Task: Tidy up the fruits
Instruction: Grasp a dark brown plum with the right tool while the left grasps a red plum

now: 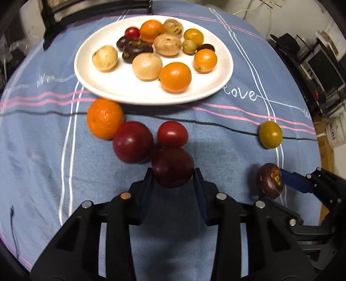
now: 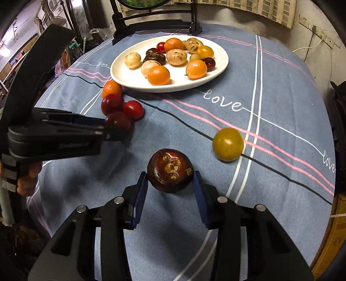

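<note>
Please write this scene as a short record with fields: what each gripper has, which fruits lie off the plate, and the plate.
left gripper: closed on dark red plum
right gripper: closed on brown water chestnut
loose on cloth: mandarin, second plum, red tomato, yellow-green tomato
white plate: many small fruits
surface: blue tablecloth

Place: my cluttered home room.
Table: round, under a blue tablecloth stitched "love".
Edges: 1 curtained window, wall sockets, stacked boxes.
</note>
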Tool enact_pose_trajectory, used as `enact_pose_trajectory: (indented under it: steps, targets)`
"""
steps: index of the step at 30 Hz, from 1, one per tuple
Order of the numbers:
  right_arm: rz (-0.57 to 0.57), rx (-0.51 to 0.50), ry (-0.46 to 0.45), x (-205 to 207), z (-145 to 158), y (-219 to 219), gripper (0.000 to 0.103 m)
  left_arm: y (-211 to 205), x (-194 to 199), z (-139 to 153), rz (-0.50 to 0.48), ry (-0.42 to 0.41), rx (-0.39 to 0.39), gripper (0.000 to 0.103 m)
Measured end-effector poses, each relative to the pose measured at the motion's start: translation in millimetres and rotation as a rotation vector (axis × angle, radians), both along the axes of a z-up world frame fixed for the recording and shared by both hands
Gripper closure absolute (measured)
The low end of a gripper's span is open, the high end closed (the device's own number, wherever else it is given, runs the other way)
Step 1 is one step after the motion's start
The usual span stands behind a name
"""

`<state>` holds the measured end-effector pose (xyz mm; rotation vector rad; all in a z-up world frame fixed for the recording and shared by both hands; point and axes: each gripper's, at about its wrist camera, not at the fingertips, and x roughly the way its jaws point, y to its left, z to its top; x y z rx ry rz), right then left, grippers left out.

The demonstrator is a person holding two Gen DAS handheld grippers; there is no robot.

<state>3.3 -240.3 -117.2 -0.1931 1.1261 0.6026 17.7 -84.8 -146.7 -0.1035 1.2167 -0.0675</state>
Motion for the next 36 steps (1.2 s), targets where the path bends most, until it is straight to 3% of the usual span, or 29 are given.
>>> enact_pose_trajectory:
  steps: [4,8,10,13,15,16,17,18,27,30,31,32,33,36]
  targets:
    - [-0.001,0.024,0.0,-3,2,-3,0.06,-5,-9,9,-0.031,-0.035,0.053,0.067]
    - [-0.012,0.053,0.004,-7,4,0,0.06,-10,-20,22,-0.076,-0.091,0.122,0.081]
    - [-0.016,0.063,0.009,-9,4,3,0.06,-12,-25,27,-0.1,-0.117,0.14,0.081]
    - [-0.023,0.068,0.019,-14,3,7,0.06,-7,-31,26,-0.112,-0.109,0.129,0.081]
    - [-0.037,0.073,0.023,-17,3,8,0.06,5,-36,28,-0.094,-0.11,0.061,0.08]
    - [-0.044,0.079,0.026,-18,4,8,0.06,12,-39,29,-0.084,-0.114,0.034,0.073]
    - [-0.055,0.08,0.024,-20,5,7,0.06,18,-42,30,-0.082,-0.117,0.014,0.056]
    - [-0.061,0.078,0.018,-22,6,6,0.06,26,-47,31,-0.079,-0.126,0.001,0.048]
    - [-0.084,0.102,0.039,-24,-2,-2,0.06,28,-46,3,-0.07,-0.047,-0.054,0.04]
    - [-0.079,0.105,0.05,-21,-6,-3,0.06,18,-35,-4,-0.076,-0.043,-0.033,0.04]
    - [-0.08,0.106,0.054,-21,-8,-3,0.06,13,-31,-7,-0.083,-0.038,-0.014,0.043]
    - [-0.081,0.105,0.057,-19,-9,-4,0.06,9,-28,-9,-0.094,-0.04,-0.002,0.056]
    - [-0.081,0.105,0.057,-19,-10,-3,0.06,5,-27,-11,-0.107,-0.033,0.01,0.062]
    - [-0.08,0.107,0.053,-18,-7,-3,0.06,1,-27,-11,-0.133,-0.025,0.03,0.062]
